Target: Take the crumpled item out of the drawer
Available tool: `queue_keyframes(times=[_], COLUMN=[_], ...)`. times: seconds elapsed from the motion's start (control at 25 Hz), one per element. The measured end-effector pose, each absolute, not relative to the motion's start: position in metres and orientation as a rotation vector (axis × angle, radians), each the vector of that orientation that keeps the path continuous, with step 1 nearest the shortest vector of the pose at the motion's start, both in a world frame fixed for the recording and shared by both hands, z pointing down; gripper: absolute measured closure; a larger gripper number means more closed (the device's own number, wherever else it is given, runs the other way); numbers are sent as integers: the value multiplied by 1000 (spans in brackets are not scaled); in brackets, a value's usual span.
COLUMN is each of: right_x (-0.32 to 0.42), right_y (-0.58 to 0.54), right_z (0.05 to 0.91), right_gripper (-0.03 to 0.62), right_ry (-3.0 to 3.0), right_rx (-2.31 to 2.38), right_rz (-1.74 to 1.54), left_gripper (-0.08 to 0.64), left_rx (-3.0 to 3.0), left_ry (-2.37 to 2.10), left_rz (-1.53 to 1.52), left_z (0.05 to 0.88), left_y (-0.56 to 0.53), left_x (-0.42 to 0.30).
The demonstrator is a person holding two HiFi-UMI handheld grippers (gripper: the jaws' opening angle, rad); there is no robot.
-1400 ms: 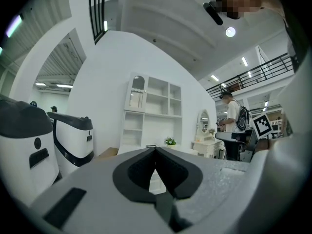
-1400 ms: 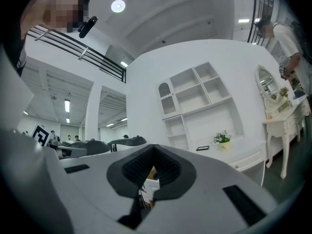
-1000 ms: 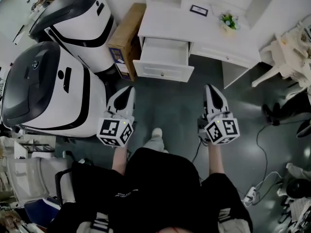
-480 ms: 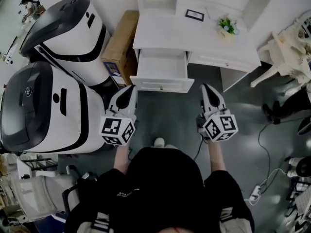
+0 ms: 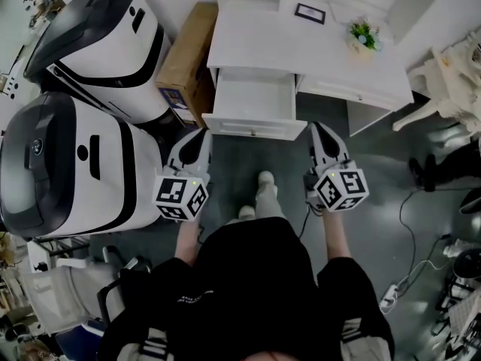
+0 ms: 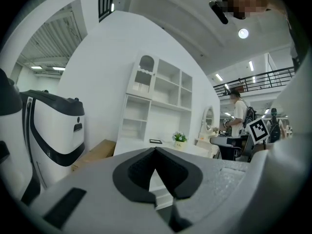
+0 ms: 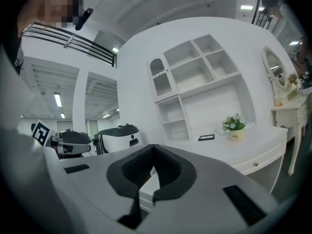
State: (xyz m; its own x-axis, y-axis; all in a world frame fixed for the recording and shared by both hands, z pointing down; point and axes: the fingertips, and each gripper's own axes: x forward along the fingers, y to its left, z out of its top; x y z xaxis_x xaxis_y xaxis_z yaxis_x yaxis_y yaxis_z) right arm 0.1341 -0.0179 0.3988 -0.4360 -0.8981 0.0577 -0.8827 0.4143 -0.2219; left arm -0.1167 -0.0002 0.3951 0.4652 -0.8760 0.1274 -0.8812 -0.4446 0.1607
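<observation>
The white desk [image 5: 316, 51] has its left drawer [image 5: 252, 104] pulled open. The drawer's inside looks plain white, and I see no crumpled item in it from the head view. My left gripper [image 5: 201, 135] is shut and empty, its tip just left of the drawer's front corner. My right gripper [image 5: 316, 128] is also shut and empty, right of the drawer front. In the left gripper view the closed jaws [image 6: 156, 151] point at the desk, with the drawer [image 6: 160, 185] showing in the gap below them. The right gripper view shows its jaws [image 7: 154, 146] closed too.
Two large white-and-black machines [image 5: 105, 40] [image 5: 68, 164] stand at the left, with a cardboard box [image 5: 188, 55] between them and the desk. A potted plant [image 5: 363, 36] and a small frame [image 5: 310, 13] sit on the desk. A white chair [image 5: 451, 81] is at the right. My foot [image 5: 264, 183] is forward.
I have stepped toward the desk, so the drawer front now lies level with both gripper tips. One foot has come forward. Both grippers stay shut.
</observation>
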Motion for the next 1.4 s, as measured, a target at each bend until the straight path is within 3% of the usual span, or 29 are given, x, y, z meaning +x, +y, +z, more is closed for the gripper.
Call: queue_keyframes(times=[0.76, 1.4], right_x=[121, 70], right_y=[-180, -245], right_z=[442, 528], right_gripper=[600, 600], right_ry=[2772, 3058], right_rx=[-1406, -1179], right_rz=[-553, -813], left_gripper=[563, 563], left_rx=[2285, 2095], left_ry=[-1587, -1537], left_rz=[105, 192], left_z=[449, 525], left_y=[-130, -184], left_x=[-102, -92])
